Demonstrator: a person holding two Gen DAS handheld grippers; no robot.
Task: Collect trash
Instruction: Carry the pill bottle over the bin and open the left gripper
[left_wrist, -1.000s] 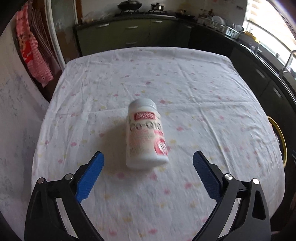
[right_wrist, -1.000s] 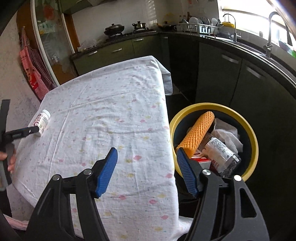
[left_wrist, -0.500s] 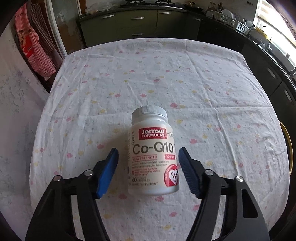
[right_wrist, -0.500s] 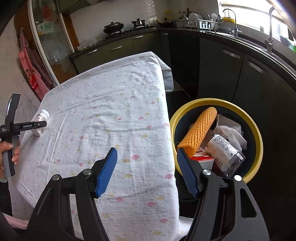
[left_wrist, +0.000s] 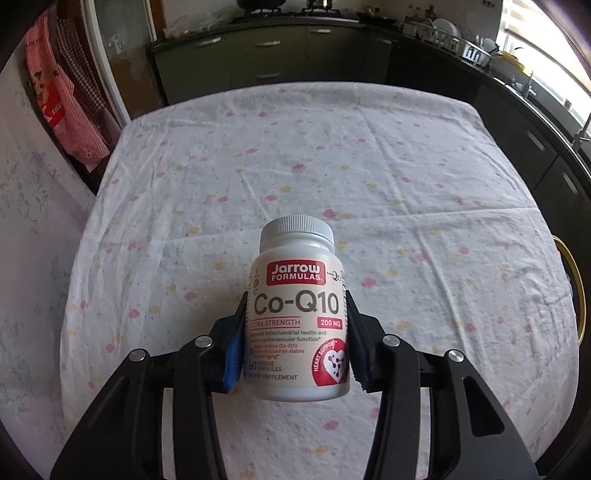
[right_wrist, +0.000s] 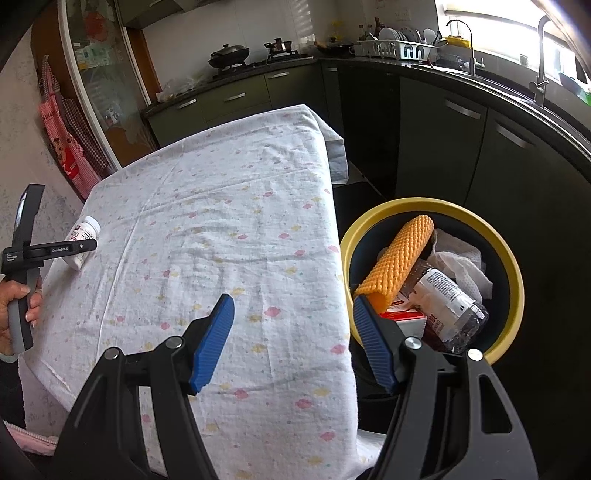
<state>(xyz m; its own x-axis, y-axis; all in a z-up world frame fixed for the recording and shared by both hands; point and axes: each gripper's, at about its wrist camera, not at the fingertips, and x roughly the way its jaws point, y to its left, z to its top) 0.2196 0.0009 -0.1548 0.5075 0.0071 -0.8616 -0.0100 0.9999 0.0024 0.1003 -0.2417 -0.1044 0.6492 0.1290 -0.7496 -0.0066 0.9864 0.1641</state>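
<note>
A white Co-Q10 supplement bottle (left_wrist: 299, 314) with a grey cap lies on the floral tablecloth (left_wrist: 406, 206). My left gripper (left_wrist: 295, 343) is shut on the bottle, its blue pads pressed against both sides of the label. The bottle also shows small in the right wrist view (right_wrist: 82, 242), at the table's left edge with the left gripper around it. My right gripper (right_wrist: 293, 332) is open and empty, over the table's right edge beside a yellow-rimmed trash bin (right_wrist: 513, 266).
The bin holds an orange foam net (right_wrist: 397, 264), a clear plastic bottle (right_wrist: 448, 299), crumpled tissue (right_wrist: 461, 262) and a red-and-white carton (right_wrist: 404, 317). Dark kitchen cabinets (right_wrist: 443, 125) run behind and to the right. Red checked cloths (left_wrist: 70, 103) hang at the left.
My left gripper moved forward around the bottle and closed on it. The right gripper stayed almost still, open beside the bin.
</note>
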